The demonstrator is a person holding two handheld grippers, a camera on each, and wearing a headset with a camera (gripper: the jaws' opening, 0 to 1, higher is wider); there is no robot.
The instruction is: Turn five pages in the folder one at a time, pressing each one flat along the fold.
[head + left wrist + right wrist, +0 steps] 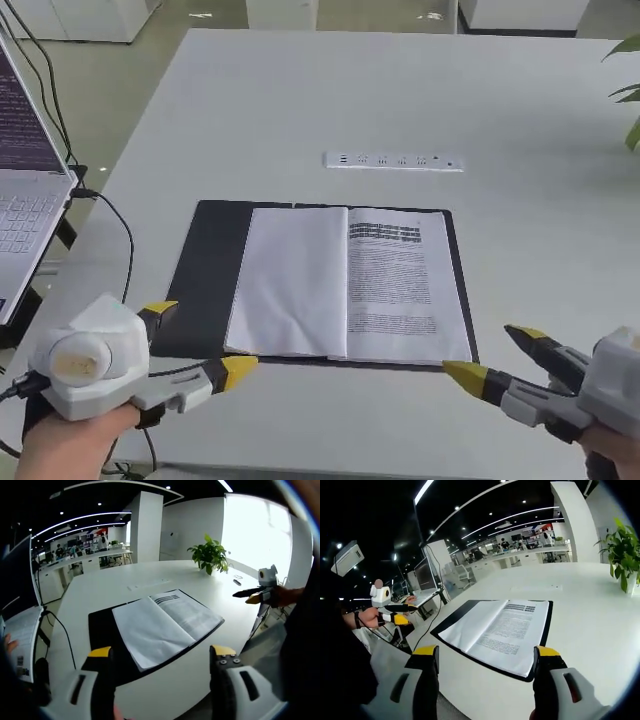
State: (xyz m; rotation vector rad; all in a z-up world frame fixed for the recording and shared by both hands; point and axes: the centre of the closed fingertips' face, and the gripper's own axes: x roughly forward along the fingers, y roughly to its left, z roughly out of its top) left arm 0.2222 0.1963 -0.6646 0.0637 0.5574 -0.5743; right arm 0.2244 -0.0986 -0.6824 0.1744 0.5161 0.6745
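The black folder (205, 290) is seen lying open on the white table (300, 100), just ahead of both grippers and between them. Inside it, a blank page (290, 285) is spread nearer the left gripper (200, 338) and a printed page (395, 290) nearer the right gripper (495, 355). Both sets of jaws are spread wide, and nothing is gripped.

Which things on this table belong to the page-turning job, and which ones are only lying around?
For the job:
- folder, with its blank page and printed page
- left gripper and right gripper, both with jaws open

Just lying about:
- power strip
- laptop and cable
- plant
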